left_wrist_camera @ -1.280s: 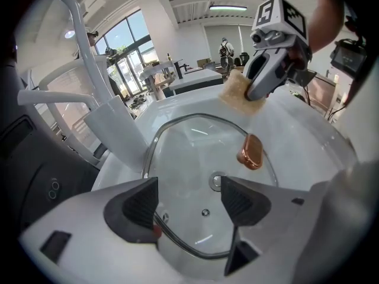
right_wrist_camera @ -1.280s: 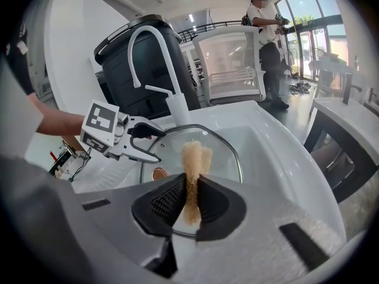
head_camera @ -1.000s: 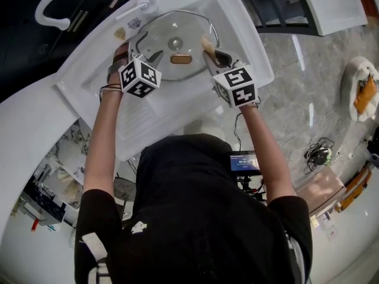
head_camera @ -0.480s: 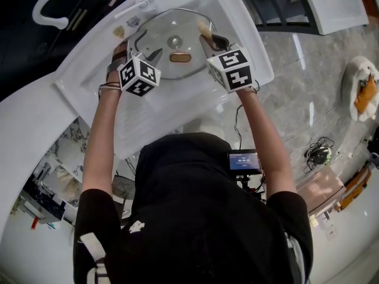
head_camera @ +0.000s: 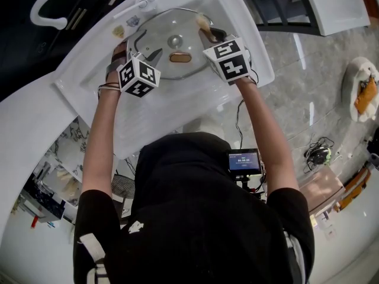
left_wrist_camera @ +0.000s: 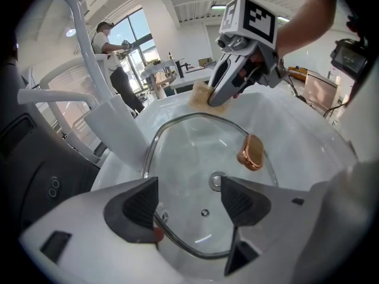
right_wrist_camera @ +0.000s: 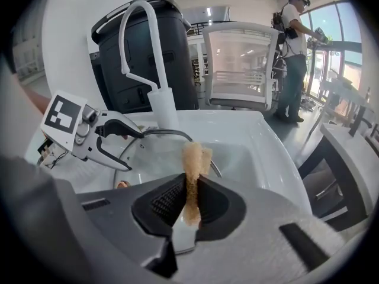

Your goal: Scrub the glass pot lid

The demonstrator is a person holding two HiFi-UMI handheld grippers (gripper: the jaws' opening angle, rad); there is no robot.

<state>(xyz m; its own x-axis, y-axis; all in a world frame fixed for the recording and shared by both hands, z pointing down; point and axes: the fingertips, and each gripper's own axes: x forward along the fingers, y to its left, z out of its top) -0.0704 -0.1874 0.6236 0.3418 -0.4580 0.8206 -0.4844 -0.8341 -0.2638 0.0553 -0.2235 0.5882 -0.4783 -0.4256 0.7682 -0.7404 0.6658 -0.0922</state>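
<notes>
Lid (head_camera: 167, 29) lies in the sink (head_camera: 256, 53); our right gripper (right_wrist_camera: 189, 201) pinches the sponge (right_wrist_camera: 193, 158) at its far rim, left gripper (left_wrist_camera: 187, 201) gapes wide over the near rim.

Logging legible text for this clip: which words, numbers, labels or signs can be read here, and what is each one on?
No text here is legible.
Left cube and right cube: black-and-white square markers only, no letters.
Small screen at the person's waist: bright characters, too small to read.
Stickers on the sink rim: too small to read.
</notes>
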